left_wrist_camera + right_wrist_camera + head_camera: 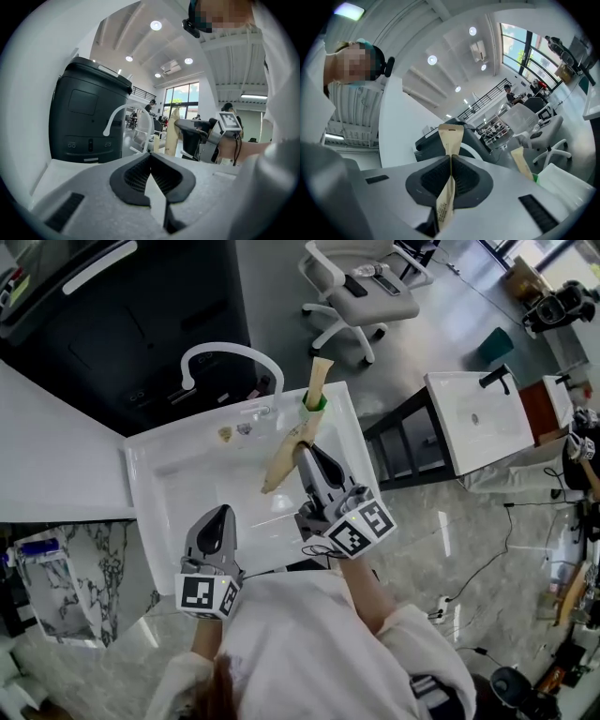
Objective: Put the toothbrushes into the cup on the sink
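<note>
A white sink carries a green cup at its back right corner. One paper-wrapped toothbrush stands upright in that cup. My right gripper hangs over the basin's right side, shut on a second paper-wrapped toothbrush that slants down to the left. The right gripper view shows this packet pinched between the jaws of the right gripper, with the cup's toothbrush off to the right. My left gripper sits at the sink's front edge; its jaws are shut with nothing in them.
A white arched faucet rises behind the basin, before a black appliance. Two small bits lie on the back ledge. A white counter lies left; an office chair and another sink unit stand right.
</note>
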